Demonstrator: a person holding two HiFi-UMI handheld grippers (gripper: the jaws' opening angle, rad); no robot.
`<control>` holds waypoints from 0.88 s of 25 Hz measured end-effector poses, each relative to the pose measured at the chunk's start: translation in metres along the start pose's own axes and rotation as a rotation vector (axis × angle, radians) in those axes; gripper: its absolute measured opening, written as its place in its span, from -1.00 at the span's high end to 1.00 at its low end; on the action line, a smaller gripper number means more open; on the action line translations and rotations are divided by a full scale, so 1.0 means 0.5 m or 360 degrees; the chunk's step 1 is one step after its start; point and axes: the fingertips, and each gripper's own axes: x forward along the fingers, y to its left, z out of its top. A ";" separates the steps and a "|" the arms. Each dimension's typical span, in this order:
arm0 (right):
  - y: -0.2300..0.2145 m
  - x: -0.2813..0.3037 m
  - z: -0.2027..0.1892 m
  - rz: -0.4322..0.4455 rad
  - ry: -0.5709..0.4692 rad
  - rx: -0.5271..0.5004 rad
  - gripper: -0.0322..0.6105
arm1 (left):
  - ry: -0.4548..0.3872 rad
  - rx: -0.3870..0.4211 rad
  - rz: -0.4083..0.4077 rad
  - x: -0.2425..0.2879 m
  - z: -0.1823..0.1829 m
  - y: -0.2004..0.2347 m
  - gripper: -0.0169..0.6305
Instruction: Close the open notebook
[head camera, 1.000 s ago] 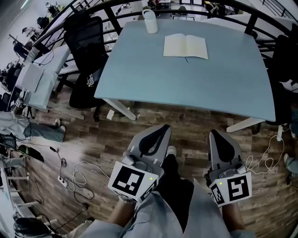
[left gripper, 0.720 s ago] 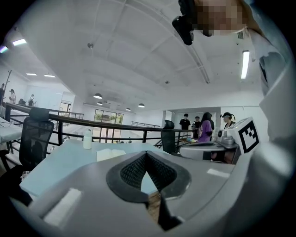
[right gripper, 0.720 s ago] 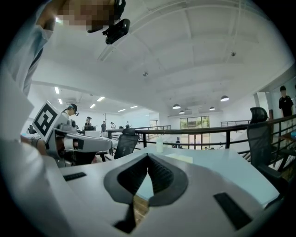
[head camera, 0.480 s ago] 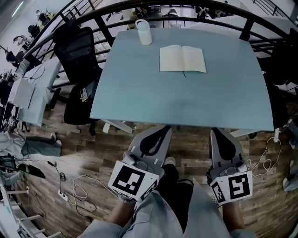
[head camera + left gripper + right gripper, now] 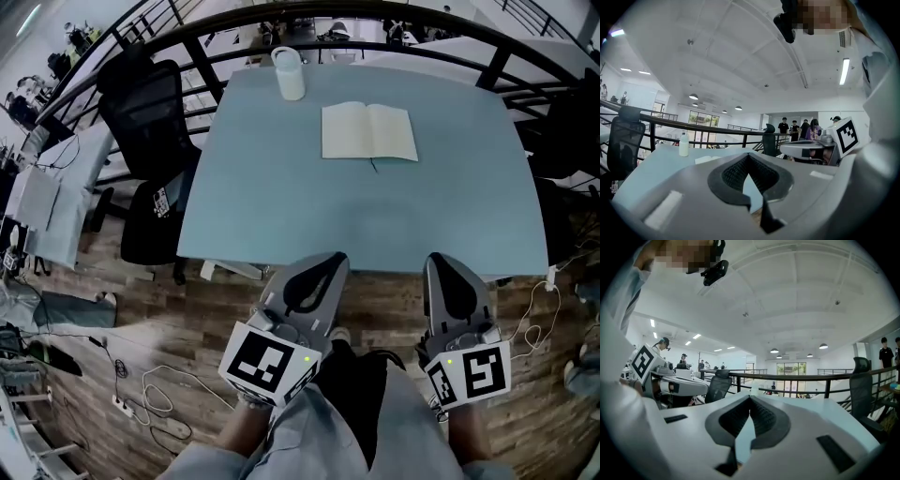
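Observation:
An open notebook [image 5: 368, 131] with cream pages lies flat on the far half of the light blue table [image 5: 309, 206]; the left gripper view shows the notebook [image 5: 707, 159] as a pale strip. Both grippers are held low at the table's near edge, well short of the notebook. My left gripper [image 5: 327, 260] points at the table with its jaws together and nothing in them, its tips [image 5: 749, 157] meeting. My right gripper [image 5: 441, 262] is beside it, likewise shut and empty [image 5: 750, 400].
A white bottle [image 5: 289, 73] stands at the table's far left, left of the notebook, also in the left gripper view [image 5: 684, 144]. A black office chair [image 5: 150, 112] stands left of the table, a dark railing [image 5: 375, 14] behind it. Cables [image 5: 159, 398] lie on the wooden floor.
The table and notebook have drawn closer in the head view. Both grippers, earlier over the floor, now reach the table's near edge. Their jaws stayed shut.

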 end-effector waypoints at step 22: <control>-0.020 0.066 -0.049 0.0067 0.0087 0.0057 0.90 | 0.0039 -0.0016 0.0069 0.037 -0.013 0.056 0.94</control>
